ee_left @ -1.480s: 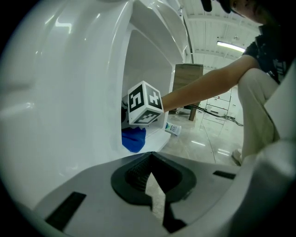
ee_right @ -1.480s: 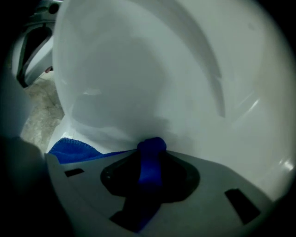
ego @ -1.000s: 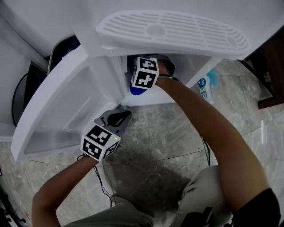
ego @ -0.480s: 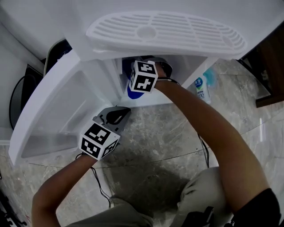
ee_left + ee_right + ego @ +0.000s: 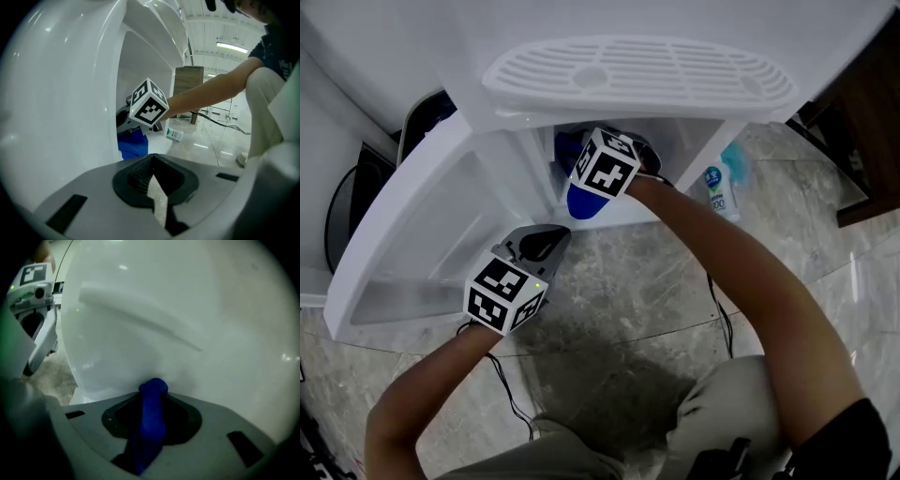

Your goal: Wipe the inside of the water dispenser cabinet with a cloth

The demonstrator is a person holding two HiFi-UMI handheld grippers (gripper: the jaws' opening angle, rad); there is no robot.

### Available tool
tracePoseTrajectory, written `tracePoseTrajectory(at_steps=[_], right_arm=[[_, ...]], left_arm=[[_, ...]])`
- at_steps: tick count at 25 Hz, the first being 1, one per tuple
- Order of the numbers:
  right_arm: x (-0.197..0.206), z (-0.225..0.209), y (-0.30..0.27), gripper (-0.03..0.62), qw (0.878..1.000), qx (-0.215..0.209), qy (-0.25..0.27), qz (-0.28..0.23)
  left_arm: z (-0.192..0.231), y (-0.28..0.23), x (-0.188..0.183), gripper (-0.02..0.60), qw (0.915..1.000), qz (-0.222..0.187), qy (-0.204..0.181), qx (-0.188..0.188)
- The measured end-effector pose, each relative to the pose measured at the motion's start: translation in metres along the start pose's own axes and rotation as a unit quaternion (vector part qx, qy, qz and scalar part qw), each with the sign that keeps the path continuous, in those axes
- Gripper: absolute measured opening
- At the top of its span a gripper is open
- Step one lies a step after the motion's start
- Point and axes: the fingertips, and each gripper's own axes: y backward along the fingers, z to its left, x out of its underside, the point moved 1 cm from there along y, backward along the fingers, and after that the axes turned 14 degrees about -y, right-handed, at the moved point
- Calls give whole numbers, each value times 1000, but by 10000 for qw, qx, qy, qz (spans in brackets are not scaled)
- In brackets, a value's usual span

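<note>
The white water dispenser's cabinet (image 5: 694,141) stands open under the slotted drip tray (image 5: 637,70), its door (image 5: 412,234) swung out to the left. My right gripper (image 5: 152,387) reaches into the opening, shut on a blue cloth (image 5: 151,418). The cloth's bunched end touches the white inner wall (image 5: 187,333). From above, the cloth (image 5: 584,200) hangs below the right gripper's marker cube (image 5: 605,164), and the fingertips are hidden inside. My left gripper (image 5: 546,242) is shut and empty, just outside beside the door's inner edge.
A plastic bottle (image 5: 717,192) lies on the marble floor to the right of the cabinet. Dark wooden furniture (image 5: 872,122) stands at the far right. A black cable (image 5: 511,384) trails on the floor near the person's legs. A dark round object (image 5: 342,206) is at the left.
The right gripper has rolled and lifted slightly inside the cabinet, and more of the blue cloth shows beneath its cube. The left gripper has stayed put.
</note>
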Motion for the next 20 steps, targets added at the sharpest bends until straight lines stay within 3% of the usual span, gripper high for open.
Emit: tracePoseTrajectory(at_steps=[4, 9, 12, 16, 20], right_arm=[[-33, -22, 32, 94, 9894, 384, -1022, -958], [-77, -54, 83, 94, 9497, 598, -2001, -2334], [-102, -58, 112, 94, 9240, 566, -2145, -3116], [-134, -44, 145, 94, 8887, 546, -1935, -4121], [-144, -45, 156, 94, 8674, 808, -1995, -4487]], left_arm=[[-5, -3, -16, 8, 9999, -95, -98, 11], [-17, -2, -24, 8, 9992, -73, -375, 134], [-24, -1, -21, 8, 9988, -28, -438, 197], [-26, 1, -16, 6, 9989, 14, -411, 213], [-24, -1, -16, 8, 9991, -34, -373, 212]])
